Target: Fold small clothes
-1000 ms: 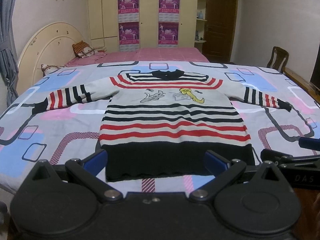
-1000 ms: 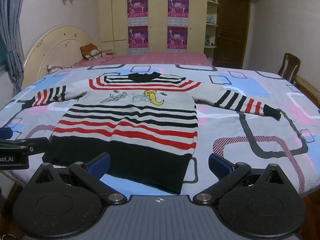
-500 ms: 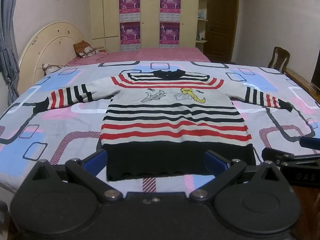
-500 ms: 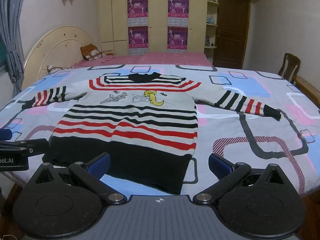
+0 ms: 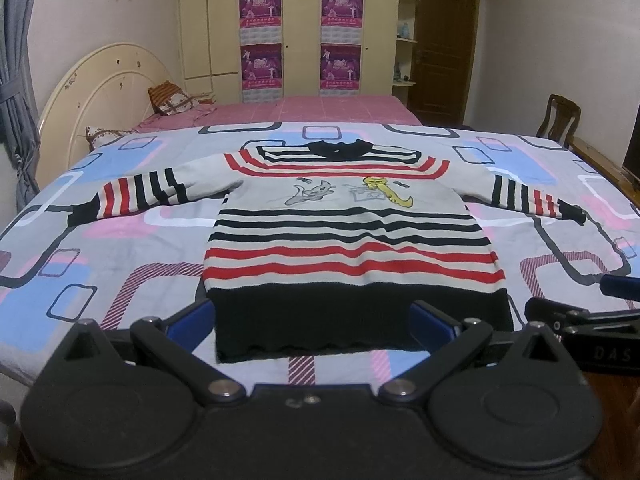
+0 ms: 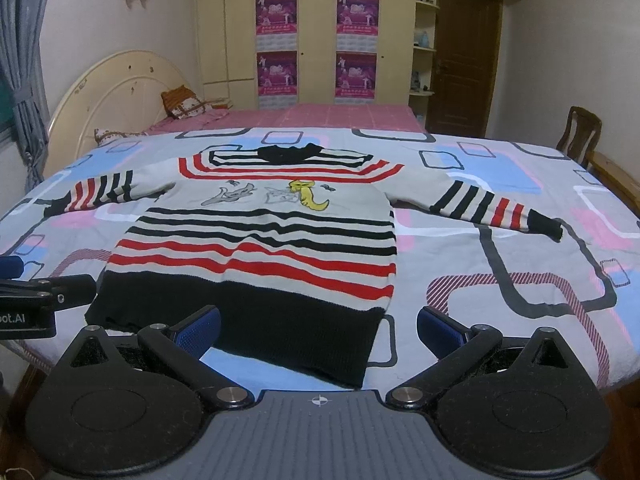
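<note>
So this looks like the very start — nothing folded yet. The sweater (image 5: 352, 240) lies flat, front up, on the bed (image 5: 100, 264), both sleeves stretched straight out to the sides, black hem nearest the cameras.

Going left to right: the left sleeve (image 5: 136, 196) runs out toward the headboard (image 5: 92, 92) side. The left claw (image 5: 316, 326) hangs just short of the hem, fingers wide apart, gripping nothing, with the hem sitting right between them in its own view. The right claw (image 6: 318, 330) is the same deal — spread open, empty, lined up more with the hem's right corner. The right sleeve (image 6: 496, 208) reaches out toward the chair (image 6: 578, 132).

My guess at the next move: each claw goes out to a sleeve cuff, or to a side of the body, and brings it in over the chest. Knit is floppy, so it'll want a pinch low against the bedcover to catch just one layer.

View differences: the left camera sees the hem square on and catches the right claw's body at its right edge. The right camera sees the sweater at a slant, shows the right cuff and the bedcover beyond it far better, and has the left claw's body at its left edge.
</note>
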Demonstrator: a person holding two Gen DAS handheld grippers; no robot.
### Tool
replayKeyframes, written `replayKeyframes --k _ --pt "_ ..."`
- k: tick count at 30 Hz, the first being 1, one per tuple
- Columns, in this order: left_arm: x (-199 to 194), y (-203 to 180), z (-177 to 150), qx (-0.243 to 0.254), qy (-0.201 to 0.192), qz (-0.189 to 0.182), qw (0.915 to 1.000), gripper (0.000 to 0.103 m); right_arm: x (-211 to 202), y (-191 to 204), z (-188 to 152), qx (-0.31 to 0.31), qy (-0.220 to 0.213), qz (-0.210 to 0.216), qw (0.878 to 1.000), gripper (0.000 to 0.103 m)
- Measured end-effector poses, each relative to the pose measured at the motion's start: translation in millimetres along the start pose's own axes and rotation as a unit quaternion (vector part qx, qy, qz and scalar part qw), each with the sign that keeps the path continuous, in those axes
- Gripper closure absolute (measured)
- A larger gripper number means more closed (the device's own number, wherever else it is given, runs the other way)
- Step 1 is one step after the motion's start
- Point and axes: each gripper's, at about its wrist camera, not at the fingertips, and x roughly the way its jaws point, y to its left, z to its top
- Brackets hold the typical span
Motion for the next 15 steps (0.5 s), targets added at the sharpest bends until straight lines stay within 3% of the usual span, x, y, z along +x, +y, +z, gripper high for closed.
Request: replayKeyframes --k 15 --pt "2.2 0.7 -0.2 -0.002 0.005 0.001 1.0 0.0 4.9 4.8 3.6 -0.009 0.003 0.002 1.0 0.0"
